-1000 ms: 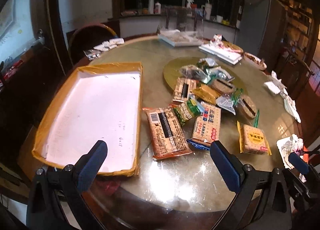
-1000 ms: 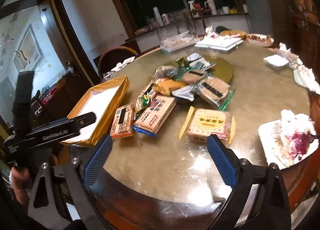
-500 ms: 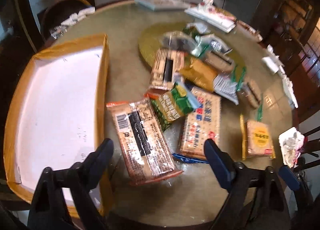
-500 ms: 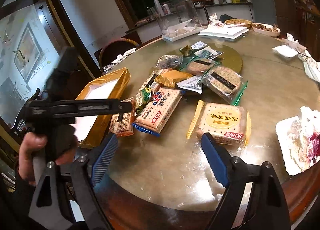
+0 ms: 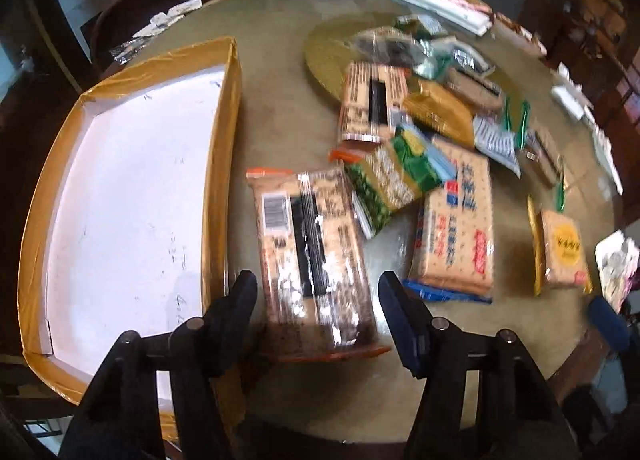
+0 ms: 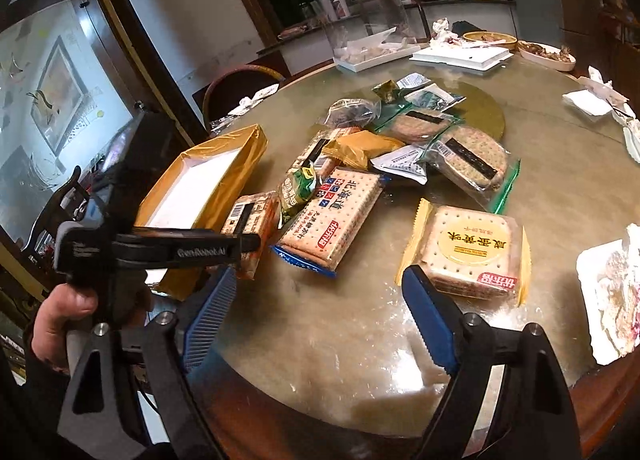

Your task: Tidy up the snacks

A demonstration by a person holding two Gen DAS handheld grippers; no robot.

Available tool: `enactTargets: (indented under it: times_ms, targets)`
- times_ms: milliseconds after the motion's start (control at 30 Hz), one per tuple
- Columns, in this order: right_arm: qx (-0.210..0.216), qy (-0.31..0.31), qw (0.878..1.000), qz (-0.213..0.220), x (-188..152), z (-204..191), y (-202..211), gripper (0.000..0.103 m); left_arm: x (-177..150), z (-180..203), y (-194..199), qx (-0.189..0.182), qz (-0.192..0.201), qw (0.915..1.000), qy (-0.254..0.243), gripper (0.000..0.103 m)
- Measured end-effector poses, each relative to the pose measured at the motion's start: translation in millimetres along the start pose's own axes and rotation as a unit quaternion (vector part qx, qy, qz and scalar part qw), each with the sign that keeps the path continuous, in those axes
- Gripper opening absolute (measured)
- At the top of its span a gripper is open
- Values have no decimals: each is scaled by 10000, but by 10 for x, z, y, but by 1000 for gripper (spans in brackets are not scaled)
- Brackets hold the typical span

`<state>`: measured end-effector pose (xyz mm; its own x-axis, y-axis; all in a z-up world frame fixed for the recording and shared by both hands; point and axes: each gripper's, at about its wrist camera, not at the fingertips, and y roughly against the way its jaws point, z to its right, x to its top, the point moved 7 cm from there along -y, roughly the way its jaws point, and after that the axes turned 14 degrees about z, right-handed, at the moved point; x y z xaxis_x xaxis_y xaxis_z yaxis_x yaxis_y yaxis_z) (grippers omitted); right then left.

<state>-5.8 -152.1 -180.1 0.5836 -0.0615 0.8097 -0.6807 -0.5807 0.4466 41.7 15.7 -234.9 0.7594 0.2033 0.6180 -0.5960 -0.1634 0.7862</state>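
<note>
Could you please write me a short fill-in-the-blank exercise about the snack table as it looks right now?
1. The tray with gold-taped walls holds ____ snacks so far.
2. The left gripper has its jaws on either side of the brown ____ packet, and they have just been closing.
3. The right gripper hangs over the table with ____ between its jaws.

Missing words: no; cracker; nothing

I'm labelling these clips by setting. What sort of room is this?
Probably a home dining room: a large round glass-topped table with a gold turntable, a wooden chair, and a cluttered counter behind.
</note>
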Motion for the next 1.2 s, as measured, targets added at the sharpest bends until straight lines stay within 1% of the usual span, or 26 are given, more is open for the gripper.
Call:
enactTargets:
  times_ms: [67, 133, 167, 200, 333, 367, 433, 467, 500, 533, 567, 600, 667, 767, 833, 867, 933, 1000, 1033, 1067, 1133, 1200]
  targets:
    - [-1, -8, 10000, -9, 14, -11, -32, 85, 26, 6, -87, 96, -67, 9999, -45, 64]
    - [-19, -13, 10000, -38, 33, -26, -73, 85, 17, 25, -221, 96, -255, 9995, -155, 64]
    - [-26, -13, 10000, -44, 47, -34, -103, 85, 28, 26, -246, 170, -220, 9992, -277, 60]
    - [-46, -21, 10000, -55, 68, -39, -149, 85, 28, 23, -239, 160, -145, 9994, -277, 58]
    - [-180, -53, 9995, -240, 134, -56, -403, 85, 24, -62, -68, -250, 108, 9995, 169, 57]
    - [-232, -41, 9994, -267, 155, -57, -478, 85, 27, -72, 15, -402, 238, 9985, 303, 56]
    - [-355, -30, 9985, -426, 171, -61, -675, 85, -13, -179, 154, -563, 422, 9963, 503, 56]
    - [-373, -36, 9980, -503, 169, -76, -756, 85, -49, -258, 250, -654, 501, 9942, 697, 56]
    - [-422, -29, 9974, -579, 169, -87, -859, 81, -63, -333, 318, -657, 565, 9928, 827, 56]
    - [-526, 24, 9966, -636, 166, -90, -939, 81, -60, -381, 366, -725, 638, 9909, 939, 56]
    - [-661, 97, 9954, -692, 157, -85, -1003, 79, -69, -450, 443, -910, 727, 9870, 1106, 56]
    - [-764, 96, 9941, -765, 140, -83, -1062, 75, -76, -481, 493, -982, 789, 9849, 1192, 56]
    - [-811, -30, 9937, -778, 127, -77, -1068, 74, -71, -554, 599, -1177, 922, 9793, 1361, 56]
    - [-1025, 27, 9906, -908, 84, -50, -1178, 74, 43, -467, 688, -1445, 1056, 9727, 1479, 56]
    - [-1119, 18, 9878, -1079, 2, -47, -1261, 74, 120, -414, 720, -1733, 1022, 9676, 1527, 56]
    - [-1236, 114, 9867, -1049, -7, -50, -1271, 74, 145, -410, 752, -1798, 1048, 9661, 1530, 56]
    - [-1505, 445, 9823, -1022, -22, -89, -1326, 75, 180, -444, 854, -1721, 1224, 9661, 1484, 56]
    - [-1688, 728, 9776, -1022, -44, -126, -1361, 75, 201, -507, 913, -1668, 1345, 9646, 1535, 56]
    - [-1758, 934, 9748, -1007, -67, -162, -1366, 73, 215, -560, 940, -1633, 1402, 9637, 1581, 56]
    - [-1725, 929, 9756, -988, -76, -171, -1351, 73, 213, -609, 950, -1586, 1450, 9633, 1609, 56]
    - [-1713, 945, 9759, -969, -97, -165, -1259, 66, 222, -718, 969, -1341, 1591, 9642, 1646, 56]
    - [-1689, 933, 9765, -956, -129, -141, -1156, 63, 227, -818, 955, -1163, 1640, 9651, 1679, 56]
